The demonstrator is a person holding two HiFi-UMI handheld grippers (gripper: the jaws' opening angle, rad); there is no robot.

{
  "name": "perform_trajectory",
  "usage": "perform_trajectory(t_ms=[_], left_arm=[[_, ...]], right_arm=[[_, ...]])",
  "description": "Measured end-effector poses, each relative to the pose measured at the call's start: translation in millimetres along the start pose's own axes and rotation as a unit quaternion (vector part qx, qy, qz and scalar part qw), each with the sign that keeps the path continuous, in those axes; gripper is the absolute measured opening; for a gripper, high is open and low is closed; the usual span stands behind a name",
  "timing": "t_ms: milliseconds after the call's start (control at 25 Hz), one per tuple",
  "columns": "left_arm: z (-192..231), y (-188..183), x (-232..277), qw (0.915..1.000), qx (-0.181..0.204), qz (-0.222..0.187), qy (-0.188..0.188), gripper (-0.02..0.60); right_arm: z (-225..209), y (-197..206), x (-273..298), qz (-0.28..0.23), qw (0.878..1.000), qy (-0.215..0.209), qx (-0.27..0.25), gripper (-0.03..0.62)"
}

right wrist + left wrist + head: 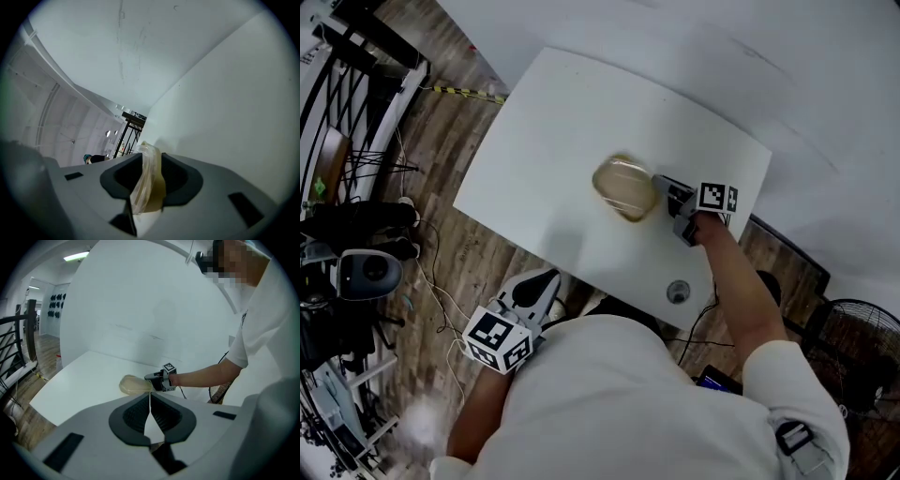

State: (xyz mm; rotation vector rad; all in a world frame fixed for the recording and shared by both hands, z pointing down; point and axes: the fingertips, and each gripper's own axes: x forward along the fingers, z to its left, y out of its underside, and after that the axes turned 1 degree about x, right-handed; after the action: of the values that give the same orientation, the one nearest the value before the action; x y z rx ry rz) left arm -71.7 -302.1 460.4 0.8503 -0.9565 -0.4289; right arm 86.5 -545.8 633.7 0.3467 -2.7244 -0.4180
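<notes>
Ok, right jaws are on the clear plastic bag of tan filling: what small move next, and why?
Probably bring the left gripper over the white table toward the free side of the clear plastic bag of tan filling. It lies there pinched only at one edge by the right gripper; the left jaws are shut, empty, off the table.

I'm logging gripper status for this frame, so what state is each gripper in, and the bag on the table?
left gripper: shut, nothing between its jaws, held off the table's near edge.
right gripper: shut on the rim of the plastic bag.
plastic bag: clear with tan contents, appears to lie on the table, pinched at one side; sealed or not, can't tell.
</notes>
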Motion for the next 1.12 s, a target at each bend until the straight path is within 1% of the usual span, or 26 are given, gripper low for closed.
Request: perform_trajectory(t_ms=[80, 400, 600, 760, 880, 1120], left_arm=[[4.5, -2.0, 0.4, 1.0, -0.004, -0.003, -0.002, 0.02], [13.5, -10.1, -3.8, 0.9999, 0.004, -0.01, 0.007, 0.019], [19.5, -10.2, -11.3, 0.9997, 0.007, -0.02, 0.016, 0.02], [22.0, -5.6, -25.8, 0.9991, 0.012, -0.031, 0.027, 0.018], [24.9, -8.8, -32.9, 0.9984, 0.017, -0.039, 0.037, 0.018], [31.7, 0.3, -60.9, 0.9967, 0.023, -0.055, 0.054, 0.02]], right_arm=[[1.3, -0.8, 1.4, -0.006, 1.0, -0.001, 0.0, 0.097], [21.9, -13.0, -7.1, -0.04, 0.999, -0.019, 0.003, 0.054], [40.3, -18.9, -18.4, -0.068, 0.997, -0.031, 0.002, 0.048], [61.9, -13.7, -30.3, -0.101, 0.994, -0.043, 0.007, 0.044], [79.2, -17.9, -40.2, -0.129, 0.99, -0.054, 0.014, 0.044], [118.7, 4.3, -53.4, -0.159, 0.986, -0.058, 0.007, 0.044]])
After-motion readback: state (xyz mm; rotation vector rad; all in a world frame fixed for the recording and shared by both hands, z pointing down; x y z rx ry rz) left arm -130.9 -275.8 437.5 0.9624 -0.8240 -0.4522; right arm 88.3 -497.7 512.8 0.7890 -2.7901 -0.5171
